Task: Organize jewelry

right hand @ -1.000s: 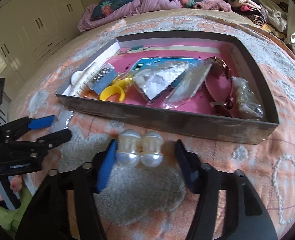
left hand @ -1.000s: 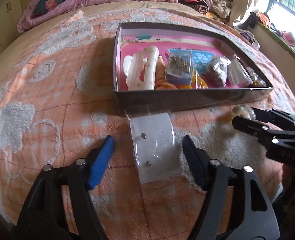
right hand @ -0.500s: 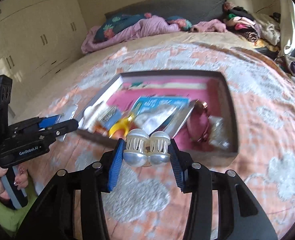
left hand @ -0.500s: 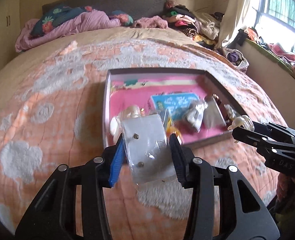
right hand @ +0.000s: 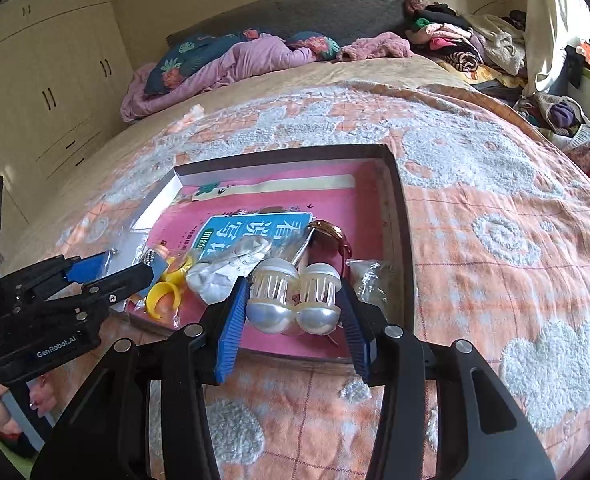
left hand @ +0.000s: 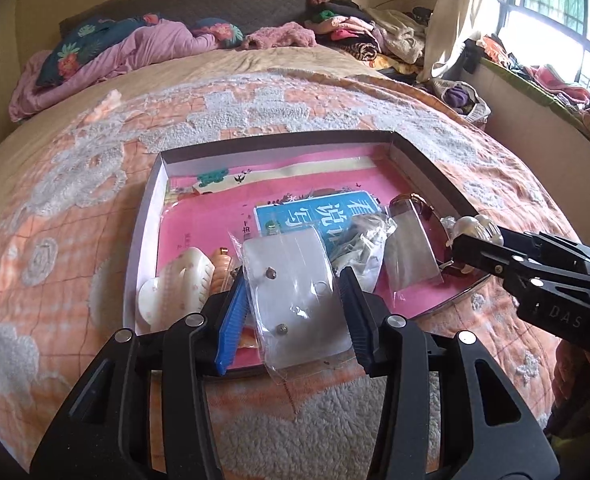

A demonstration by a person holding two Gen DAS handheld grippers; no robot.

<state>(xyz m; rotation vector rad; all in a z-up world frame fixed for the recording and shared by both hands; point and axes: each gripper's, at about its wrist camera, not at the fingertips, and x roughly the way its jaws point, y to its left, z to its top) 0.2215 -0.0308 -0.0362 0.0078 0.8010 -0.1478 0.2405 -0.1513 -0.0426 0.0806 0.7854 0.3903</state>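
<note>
My left gripper (left hand: 293, 308) is shut on a clear plastic packet of stud earrings (left hand: 295, 296), held above the near left part of the shallow box (left hand: 279, 142). My right gripper (right hand: 295, 304) is shut on a pair of pearl cage earrings (right hand: 293, 300), held above the box's (right hand: 395, 200) near right part. The right gripper also shows in the left wrist view (left hand: 459, 246), the left gripper in the right wrist view (right hand: 111, 268). The box holds a white hair claw (left hand: 175, 284), a yellow ring (right hand: 163, 292), plastic packets (left hand: 409, 248) and a blue card (left hand: 315, 216).
The box lies on an orange and white bedspread (right hand: 495, 240). Pillows and a purple blanket (left hand: 135, 48) lie at the head of the bed, piled clothes (left hand: 359, 36) at the far right. Wardrobes (right hand: 43, 80) stand to the left.
Both grippers shut on their items, lifted them off the bedspread and carried them forward over the box.
</note>
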